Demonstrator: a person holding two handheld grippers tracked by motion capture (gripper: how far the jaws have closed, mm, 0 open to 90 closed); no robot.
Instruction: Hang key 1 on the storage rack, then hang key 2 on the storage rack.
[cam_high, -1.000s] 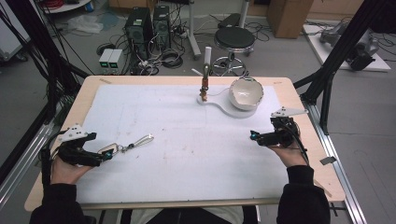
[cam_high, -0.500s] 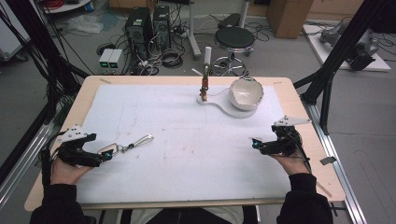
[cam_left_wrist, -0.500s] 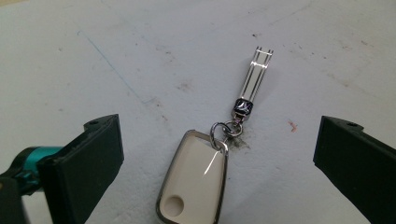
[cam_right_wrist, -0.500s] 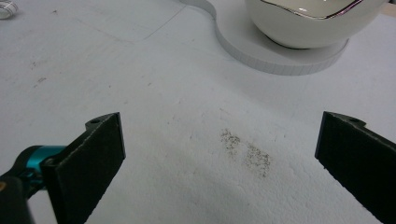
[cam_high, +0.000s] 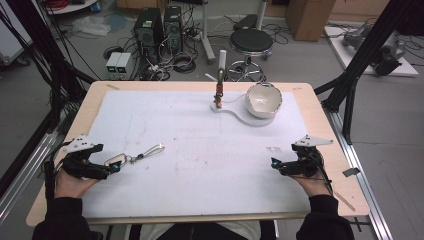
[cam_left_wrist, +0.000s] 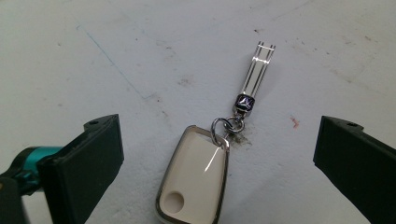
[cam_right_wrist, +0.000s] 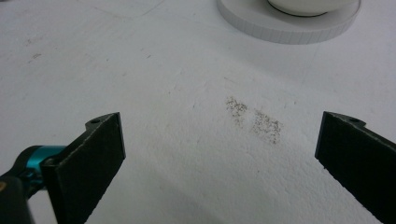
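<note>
The key fob, cream with a chrome rim, lies flat on the white table sheet, between the widely parted jaws of the left gripper, neither jaw touching it. A split ring joins it to a chrome strap clip lying just beyond it on the sheet. The sheet around the fob is scuffed, with faint blue lines and small dark specks. Well to the right of the fob, near the table's front edge, the right gripper rests with its jaws equally wide apart and nothing between them. Far beyond the fob, toward the table's back edge, a white bowl sits on a white stand with an upright post. Past the table lie a round stool, computer towers and tangled cables on the grey floor.
</note>
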